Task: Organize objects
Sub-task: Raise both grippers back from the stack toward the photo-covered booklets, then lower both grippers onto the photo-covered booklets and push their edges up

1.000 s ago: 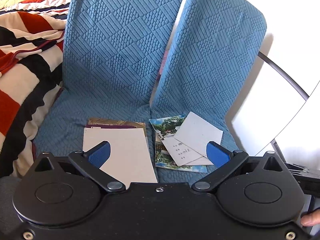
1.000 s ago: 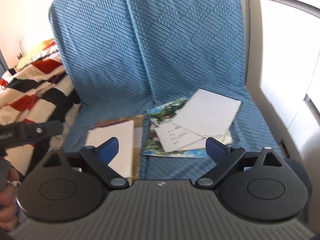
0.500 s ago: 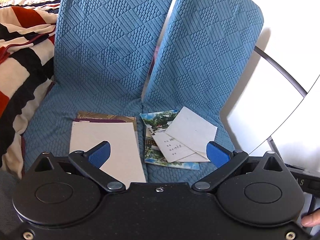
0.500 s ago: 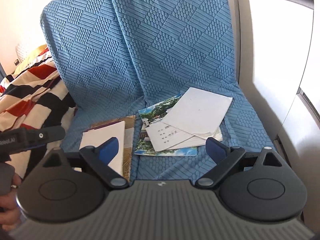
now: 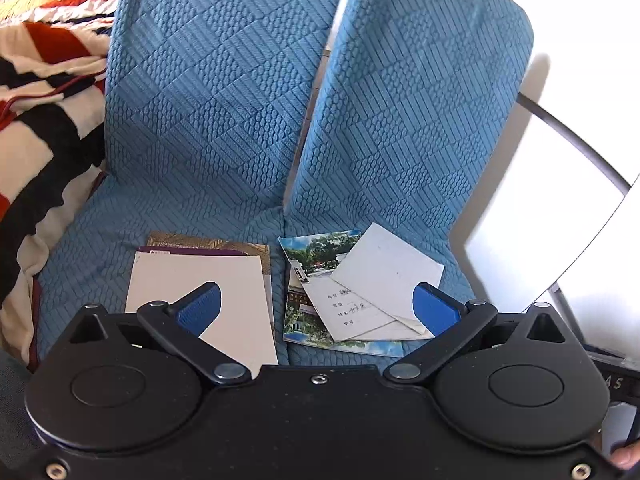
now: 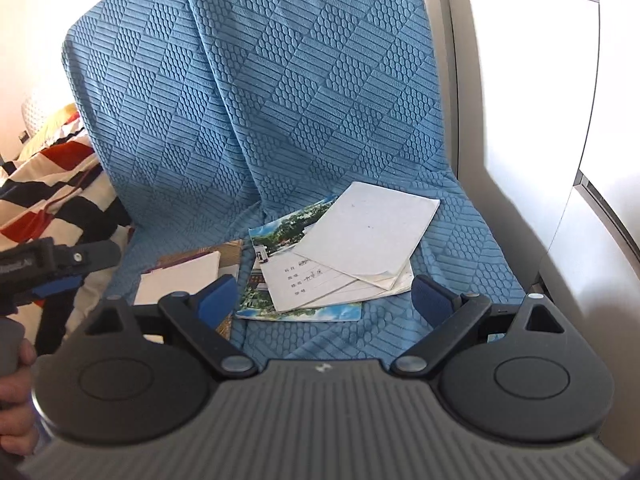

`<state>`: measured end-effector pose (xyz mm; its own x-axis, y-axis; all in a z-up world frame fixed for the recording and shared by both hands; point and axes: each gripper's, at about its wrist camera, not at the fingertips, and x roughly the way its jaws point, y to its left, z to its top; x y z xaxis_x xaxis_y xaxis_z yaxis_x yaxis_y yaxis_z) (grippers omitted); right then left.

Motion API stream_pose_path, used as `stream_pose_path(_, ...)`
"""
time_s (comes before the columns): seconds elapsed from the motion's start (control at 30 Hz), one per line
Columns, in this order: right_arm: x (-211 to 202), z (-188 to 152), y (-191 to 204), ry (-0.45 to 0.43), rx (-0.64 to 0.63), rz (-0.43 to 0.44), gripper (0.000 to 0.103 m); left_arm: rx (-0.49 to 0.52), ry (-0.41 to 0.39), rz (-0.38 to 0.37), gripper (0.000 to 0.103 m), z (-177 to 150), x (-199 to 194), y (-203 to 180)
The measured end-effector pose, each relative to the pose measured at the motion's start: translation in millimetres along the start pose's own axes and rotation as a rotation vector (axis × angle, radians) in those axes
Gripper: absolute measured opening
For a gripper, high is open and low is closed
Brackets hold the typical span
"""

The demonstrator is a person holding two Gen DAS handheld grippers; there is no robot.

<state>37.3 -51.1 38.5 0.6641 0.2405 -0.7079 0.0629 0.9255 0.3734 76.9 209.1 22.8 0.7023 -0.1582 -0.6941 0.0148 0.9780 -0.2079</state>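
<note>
Two handheld grippers hover, empty, over a blue quilted fabric seat cover (image 5: 208,128), where paper goods wait in two loose groups. On one side, a plain cream card (image 5: 200,280) lies squarely atop a brown patterned booklet (image 5: 224,245); just beside it, a pale grey sheet (image 6: 368,232) and a white form with handwritten lines (image 6: 304,280) sprawl at angles across a glossy photo print of trees and a building (image 6: 280,232). The left gripper (image 5: 316,306) has its blue-padded fingers spread wide, poised above the cream card, and the right gripper (image 6: 324,294) is likewise spread, facing the skewed heap. A red, black and cream striped blanket (image 5: 36,120) is bunched at the seat's edge. Judging by the layout, the sorting has barely begun and this is the approach; the next move likely calls for a low, shallow pinch on the grey sheet's raised corner, since flat paper on soft cloth offers little edge.
</note>
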Motion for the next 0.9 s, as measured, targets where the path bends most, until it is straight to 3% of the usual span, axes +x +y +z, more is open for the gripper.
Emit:
stream_pose_path(0.43,20,-23,-41,-0.048,0.024,-0.060,0.095,-0.001,0.005,-0.030,0.102,-14,30,-26)
stream_pose_path(0.6,38,-33,-62,-0.042,0.095,-0.093,0.095,0.007,0.039,-0.036,0.101,-16,51,-36)
stream_pose_path(0.83,64,-22,-75,-0.077,0.200,-0.092,0.094,-0.028,0.083,-0.053,0.097,-13,88,-43)
stream_pose_path(0.9,75,-17,-79,-0.071,0.229,-0.084,0.090,-0.036,0.092,-0.060,0.096,-11,100,-44)
